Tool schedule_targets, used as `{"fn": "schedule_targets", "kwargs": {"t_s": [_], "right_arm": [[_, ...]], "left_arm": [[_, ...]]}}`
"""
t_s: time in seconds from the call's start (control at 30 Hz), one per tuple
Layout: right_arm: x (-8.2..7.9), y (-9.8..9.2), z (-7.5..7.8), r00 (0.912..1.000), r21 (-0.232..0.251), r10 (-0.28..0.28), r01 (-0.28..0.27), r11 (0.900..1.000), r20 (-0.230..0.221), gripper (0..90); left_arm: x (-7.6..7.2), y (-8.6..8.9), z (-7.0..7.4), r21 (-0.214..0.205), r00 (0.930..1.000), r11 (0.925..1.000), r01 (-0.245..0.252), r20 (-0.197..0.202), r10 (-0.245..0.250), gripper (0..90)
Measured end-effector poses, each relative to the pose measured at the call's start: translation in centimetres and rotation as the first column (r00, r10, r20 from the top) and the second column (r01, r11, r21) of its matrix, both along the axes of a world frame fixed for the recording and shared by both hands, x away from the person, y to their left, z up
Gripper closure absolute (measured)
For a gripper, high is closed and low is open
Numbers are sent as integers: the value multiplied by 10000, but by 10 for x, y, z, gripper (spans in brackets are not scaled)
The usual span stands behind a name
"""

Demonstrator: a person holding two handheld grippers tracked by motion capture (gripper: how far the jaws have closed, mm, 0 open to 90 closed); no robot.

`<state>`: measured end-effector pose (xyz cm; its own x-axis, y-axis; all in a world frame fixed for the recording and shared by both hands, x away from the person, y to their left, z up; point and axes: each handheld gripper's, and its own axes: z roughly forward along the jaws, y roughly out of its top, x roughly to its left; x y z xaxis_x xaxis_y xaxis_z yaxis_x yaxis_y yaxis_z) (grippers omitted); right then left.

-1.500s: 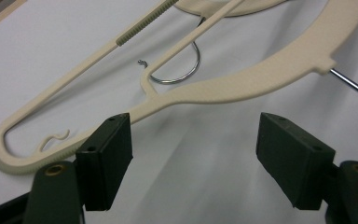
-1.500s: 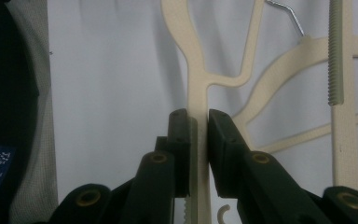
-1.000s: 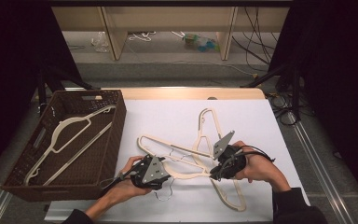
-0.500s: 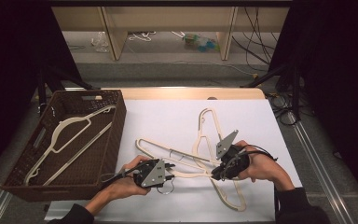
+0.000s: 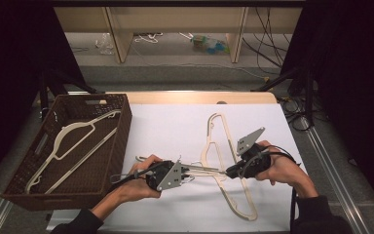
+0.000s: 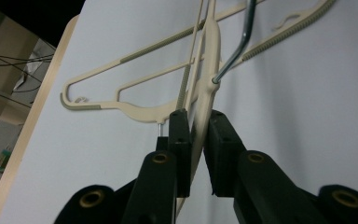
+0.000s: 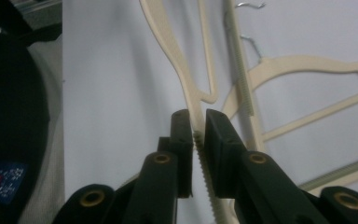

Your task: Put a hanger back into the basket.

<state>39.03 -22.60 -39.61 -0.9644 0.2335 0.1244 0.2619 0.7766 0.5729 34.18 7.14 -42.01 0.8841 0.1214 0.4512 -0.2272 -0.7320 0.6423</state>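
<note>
on the white table (image 5: 175, 126), both tongs pinch unlabelled cream hangers (image 5: 233, 195).

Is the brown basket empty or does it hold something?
Not empty: one cream hanger lies flat inside the brown basket, apart from the hangers on the table.

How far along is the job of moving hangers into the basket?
Done: one hanger lies in the basket. In hand: the left gripper, whose jaws have just been closing, and the right gripper both clamp a lifted hanger. Left: binning it, then the hanger on the table.
</note>
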Motion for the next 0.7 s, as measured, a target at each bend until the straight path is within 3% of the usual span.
{"fn": "schedule_targets", "kwargs": {"t_s": [0.07,0.17,0.3,0.37,0.43,0.53,0.57,0.6,0.7], "right_arm": [[0,-3,6,9981,216,-395,386,9990,462,723],[1,-9,18,9861,609,-1465,1419,9880,788,584],[-2,-19,32,9691,1041,-2164,2046,9733,1187,545],[-4,-23,38,9647,1130,-2318,2183,9693,1250,538],[-5,-26,43,9536,1425,-2684,2491,9579,1368,517],[-8,-30,49,9466,1700,-2902,2657,9490,1405,494],[-9,-31,51,9429,1795,-2997,2727,9452,1456,482],[-10,-32,53,9414,1842,-3036,2755,9435,1469,477],[-14,-35,56,9318,2014,-3262,2927,9347,1595,437]], "left_arm": [[3,-1,3,-84,9997,9997,-216,-68,215,822],[9,-2,11,-352,9975,9972,-660,-279,651,829],[16,-1,23,-652,9926,9912,-1154,-457,1126,848],[20,0,28,-866,9883,9863,-1407,-723,1346,857],[24,1,32,-1177,9804,9785,-1695,-1212,1553,859],[27,3,36,-1395,9668,9658,-2187,-1648,1952,860],[29,4,38,-1463,9583,9581,-2461,-1847,2180,859],[31,6,40,-1610,9446,9460,-2814,-2200,2436,858],[37,13,45,-1825,9189,9206,-3454,-2651,2922,859]]}}
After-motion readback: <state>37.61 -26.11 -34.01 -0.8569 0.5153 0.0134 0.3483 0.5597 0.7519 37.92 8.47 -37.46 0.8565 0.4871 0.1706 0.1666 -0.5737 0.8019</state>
